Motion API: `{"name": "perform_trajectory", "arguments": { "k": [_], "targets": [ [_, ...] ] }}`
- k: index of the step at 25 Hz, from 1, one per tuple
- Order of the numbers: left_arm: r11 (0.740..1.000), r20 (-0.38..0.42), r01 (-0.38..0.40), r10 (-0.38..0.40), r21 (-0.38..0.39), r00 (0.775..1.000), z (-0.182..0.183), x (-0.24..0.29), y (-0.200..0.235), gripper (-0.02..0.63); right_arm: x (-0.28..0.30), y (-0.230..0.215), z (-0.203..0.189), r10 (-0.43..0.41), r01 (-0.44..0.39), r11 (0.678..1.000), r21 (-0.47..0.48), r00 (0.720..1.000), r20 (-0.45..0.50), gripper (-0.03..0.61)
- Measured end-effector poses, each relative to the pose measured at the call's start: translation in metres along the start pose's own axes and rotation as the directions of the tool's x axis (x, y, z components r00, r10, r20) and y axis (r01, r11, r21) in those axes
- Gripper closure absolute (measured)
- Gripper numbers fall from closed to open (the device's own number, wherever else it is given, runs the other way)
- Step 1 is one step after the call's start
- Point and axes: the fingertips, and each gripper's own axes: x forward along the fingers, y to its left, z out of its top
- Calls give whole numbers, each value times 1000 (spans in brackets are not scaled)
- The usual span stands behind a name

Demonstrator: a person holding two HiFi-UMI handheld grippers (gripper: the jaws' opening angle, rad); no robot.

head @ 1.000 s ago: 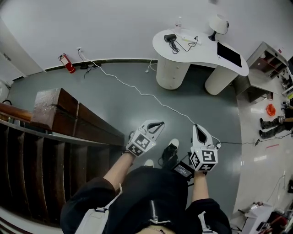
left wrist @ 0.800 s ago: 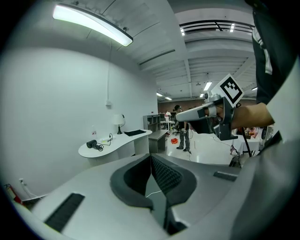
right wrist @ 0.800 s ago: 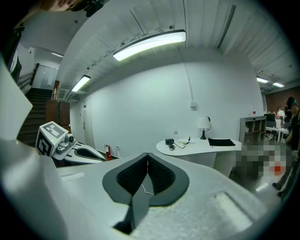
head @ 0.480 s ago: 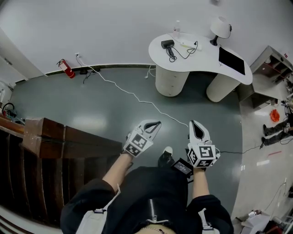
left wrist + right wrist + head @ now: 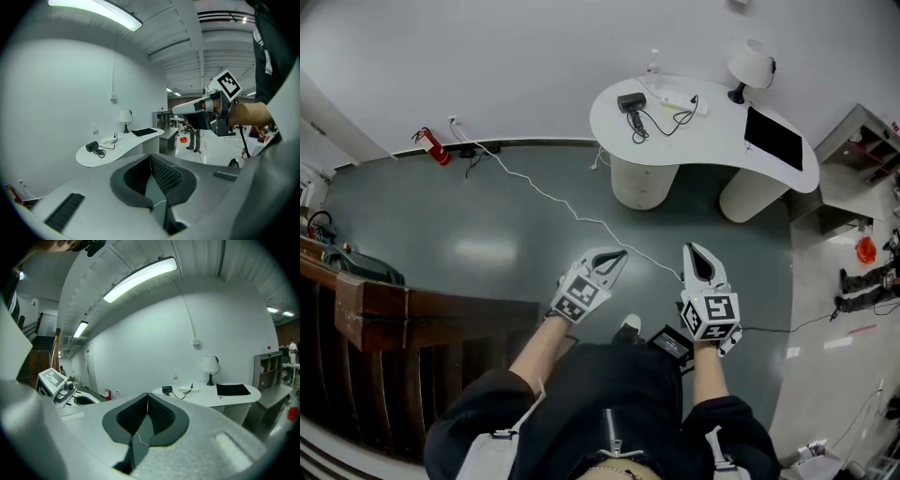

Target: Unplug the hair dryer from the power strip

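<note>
Hair dryer (image 5: 628,101), small, black, plastic, lies on its side at the left end of the curved white desk (image 5: 712,131), w/ its black cord (image 5: 652,120) looping loosely across the top toward the long white power strip (image 5: 673,95) just beside it. Too small here to tell which socket the plug sits in, or how the plug is oriented.

Step in hand, as I read it: the approach, nothing more. Both grippers are well apart from the desk, held out over the grey floor (image 5: 469,234) in front of the person's body. Left gripper (image 5: 622,254) has its jaws together, nothing between them; right gripper (image 5: 692,249) the same, jaws together and empty. Both gripper views look past the shut jaws at the desk in the distance.

Next move prob. calls for getting up to the desk edge, opening one pair of jaws for the plug, and using the other gripper to pin the strip so it doesn't lift w/ the pull. Pull should go straight out of the socket, not by the cord.

Also on the desk: white table lamp (image 5: 750,64), clear bottle (image 5: 653,64), flat black pad (image 5: 773,138). A thin white cable (image 5: 553,197) runs across the floor.
</note>
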Motion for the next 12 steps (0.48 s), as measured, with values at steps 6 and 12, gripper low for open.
{"name": "perform_trajectory", "arguments": {
  "k": [6,12],
  "targets": [
    [1000,-29,0,0,5,1000,11,39,-8,603,3,-40,0,16,-16,1000,12,1000,-9,574],
    [999,-59,1,1,37,998,19,64,-12,603,2,-76,1,8,-9,999,37,1000,3,574]
  ]
}}
